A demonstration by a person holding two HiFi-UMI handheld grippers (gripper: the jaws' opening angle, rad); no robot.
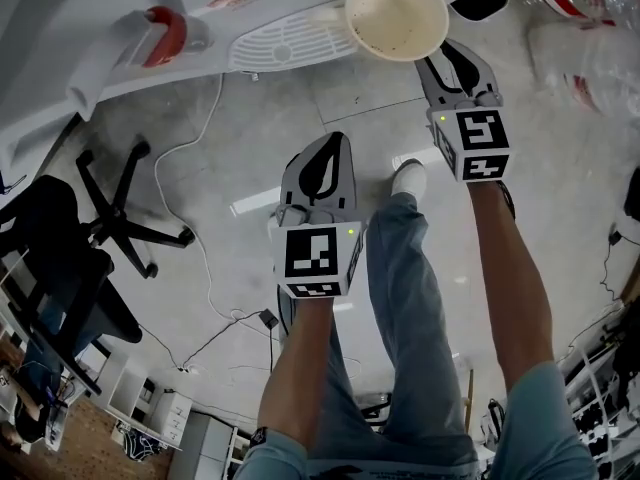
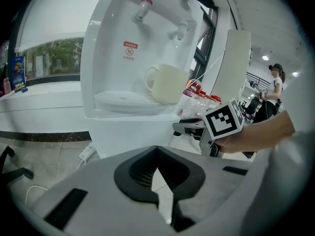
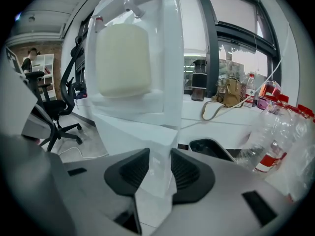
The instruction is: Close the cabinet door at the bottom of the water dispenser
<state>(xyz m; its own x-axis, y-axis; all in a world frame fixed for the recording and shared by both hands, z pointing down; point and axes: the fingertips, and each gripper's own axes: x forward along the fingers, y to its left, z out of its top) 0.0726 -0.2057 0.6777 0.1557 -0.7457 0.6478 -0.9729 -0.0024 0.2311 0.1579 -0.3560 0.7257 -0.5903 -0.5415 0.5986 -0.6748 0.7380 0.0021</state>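
Your right gripper (image 3: 160,170) clamps on the white door (image 3: 158,182) at the foot of the dispenser (image 3: 167,43). One ribbed black pad presses against each face of the panel's edge, low in the centre of the right gripper view. Your left gripper (image 2: 157,173) is clenched on nothing, its pads meeting in front of its camera. In the head view it hangs lower in the frame than the right gripper, just left of centre, over the grey floor (image 1: 250,148).

In the left gripper view the right gripper shows at centre right, its marker cube above your hand and its jaws reaching to the lower corner of the dispenser.

Above the door, a cream cup (image 3: 123,58) stands on the slotted tray (image 2: 123,100). Over it are a red tap (image 2: 142,8) and a second tap just beside that. Clear bottles (image 3: 278,132) with red labels crowd the right edge of the right gripper view.

A black chair (image 1: 100,233) stands at the left of the head view. A white cable (image 1: 205,268) trails over the floor from the dispenser toward the lower middle of the frame. Your leg in jeans and a white shoe (image 1: 408,178) show between the two grippers. A person (image 2: 276,82) stands far back at the right edge of the left gripper view.
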